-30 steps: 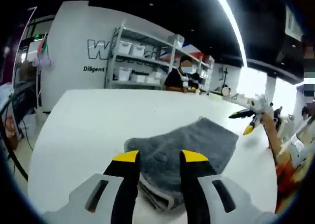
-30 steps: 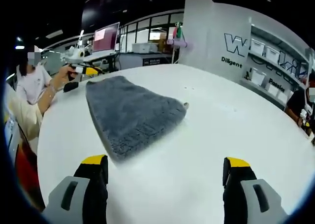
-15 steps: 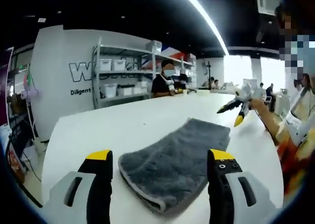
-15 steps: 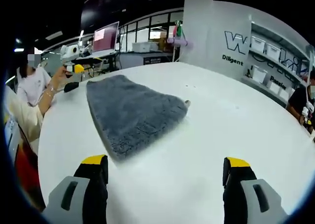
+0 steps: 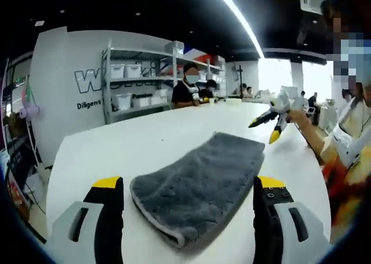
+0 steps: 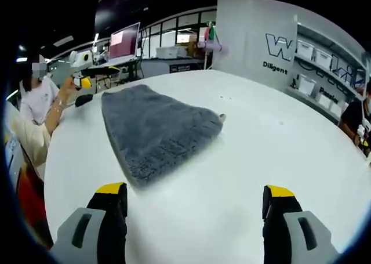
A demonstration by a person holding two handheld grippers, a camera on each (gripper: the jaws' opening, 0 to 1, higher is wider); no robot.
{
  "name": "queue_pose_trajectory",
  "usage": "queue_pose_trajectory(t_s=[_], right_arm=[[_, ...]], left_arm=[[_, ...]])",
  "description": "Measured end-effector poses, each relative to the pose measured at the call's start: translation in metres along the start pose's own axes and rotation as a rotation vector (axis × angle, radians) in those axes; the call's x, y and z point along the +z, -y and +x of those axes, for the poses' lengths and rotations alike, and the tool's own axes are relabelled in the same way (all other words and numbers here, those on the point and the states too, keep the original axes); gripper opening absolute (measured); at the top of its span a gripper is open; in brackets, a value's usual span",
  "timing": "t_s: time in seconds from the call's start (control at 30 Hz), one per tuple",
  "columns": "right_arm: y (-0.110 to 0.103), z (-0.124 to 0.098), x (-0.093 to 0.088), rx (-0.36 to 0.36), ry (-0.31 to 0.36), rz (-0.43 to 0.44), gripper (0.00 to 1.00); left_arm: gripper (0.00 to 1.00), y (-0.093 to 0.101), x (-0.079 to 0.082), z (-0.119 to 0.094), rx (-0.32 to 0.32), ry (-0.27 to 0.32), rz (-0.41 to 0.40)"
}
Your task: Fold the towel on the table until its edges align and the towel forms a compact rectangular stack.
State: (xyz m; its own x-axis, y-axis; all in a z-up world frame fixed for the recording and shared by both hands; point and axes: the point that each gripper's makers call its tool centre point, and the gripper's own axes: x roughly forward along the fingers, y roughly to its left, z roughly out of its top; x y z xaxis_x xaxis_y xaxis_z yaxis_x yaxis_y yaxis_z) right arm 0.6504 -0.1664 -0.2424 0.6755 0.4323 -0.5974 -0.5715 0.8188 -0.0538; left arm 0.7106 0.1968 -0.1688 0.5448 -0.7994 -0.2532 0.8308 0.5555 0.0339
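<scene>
The wide white round-edged bench (image 5: 145,142) carries the folded grey plush towel (image 5: 200,185), which lies flat on its near half, well clear of the edges. Behind the bench stand a white wall with metal shelving of storage bins (image 5: 139,81) and seated people.

In the left gripper view the towel's near rounded end sits directly between the two yellow-tipped jaws of the left tool (image 5: 188,185), and its long axis runs away from that tool, up and to the right. In the right gripper view the same towel (image 6: 153,133) lies ahead and to the left of the right tool (image 6: 194,195), with bare bench between its near corner and the jaws. The left tool is therefore the nearer one for any last tuck or press.

The towel looks like a doubled layer: a pale seam trims the rounded near fold, the sides run roughly parallel, and the pile is smooth without loose flaps. I judge the fold close to finished.

Both tools are spread wide and grip nothing.
</scene>
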Motion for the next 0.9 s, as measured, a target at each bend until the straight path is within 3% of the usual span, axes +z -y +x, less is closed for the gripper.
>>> queue_pose_trajectory(t_s=[0.23,0.37,0.53,0.73,0.9], right_arm=[[0.001,0.002,-0.002,0.000,-0.011,0.001,0.99],[0.001,0.002,-0.003,0.000,-0.015,0.001,0.99],[0.000,0.004,-0.004,0.002,-0.022,0.000,0.99],[-0.003,0.004,-0.002,0.014,-0.014,-0.002,0.99],[-0.008,0.003,0.002,0.041,0.001,-0.006,0.99]], left_arm=[[0.88,0.011,-0.009,-0.002,-0.047,-0.027,0.040],[0.86,0.018,-0.019,-0.002,-0.069,-0.070,0.116],[0.90,0.024,-0.017,0.000,-0.081,-0.064,0.134],[0.99,0.016,-0.017,-0.002,-0.057,-0.065,0.068],[0.99,0.018,-0.018,-0.001,-0.063,-0.063,0.044]])
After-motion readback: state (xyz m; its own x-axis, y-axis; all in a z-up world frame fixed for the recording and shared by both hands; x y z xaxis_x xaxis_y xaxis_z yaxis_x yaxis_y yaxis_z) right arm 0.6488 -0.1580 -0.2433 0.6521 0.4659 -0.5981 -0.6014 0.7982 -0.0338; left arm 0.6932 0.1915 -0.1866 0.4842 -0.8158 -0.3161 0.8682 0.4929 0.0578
